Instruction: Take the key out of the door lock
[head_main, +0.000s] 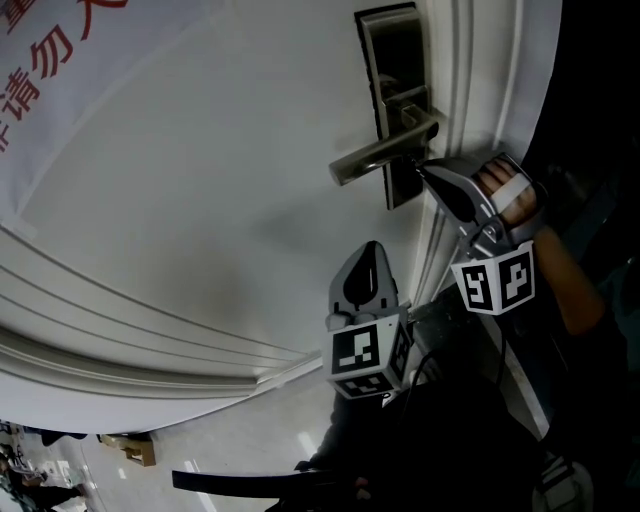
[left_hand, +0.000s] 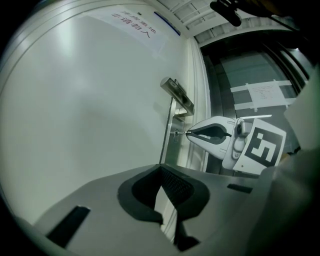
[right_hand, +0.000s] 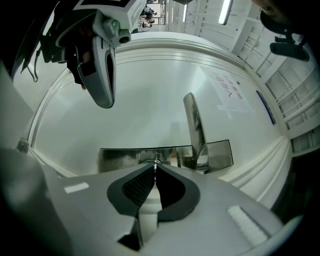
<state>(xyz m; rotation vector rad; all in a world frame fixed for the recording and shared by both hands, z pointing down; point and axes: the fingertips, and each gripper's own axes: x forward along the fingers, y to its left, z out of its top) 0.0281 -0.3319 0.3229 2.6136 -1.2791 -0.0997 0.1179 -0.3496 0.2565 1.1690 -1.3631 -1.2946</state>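
Note:
A steel lock plate (head_main: 398, 60) with a lever handle (head_main: 385, 152) is set at the edge of a white door (head_main: 200, 200). Below the handle, my right gripper (head_main: 424, 168) reaches the plate and is shut on the small key (left_hand: 179, 133) that sticks out of the lock. In the right gripper view the thin key (right_hand: 156, 163) sits between the closed tips, in front of the plate (right_hand: 120, 157). My left gripper (head_main: 372, 246) hangs lower, away from the door and pointing toward the lock, shut with nothing in it.
The door frame (head_main: 470, 90) runs right beside the lock. A person's hand (head_main: 500, 185) holds the right gripper, with the marker cubes (head_main: 495, 282) close together. A printed notice (head_main: 40, 60) is on the door at the upper left. Raised moulding (head_main: 120, 340) crosses the door below.

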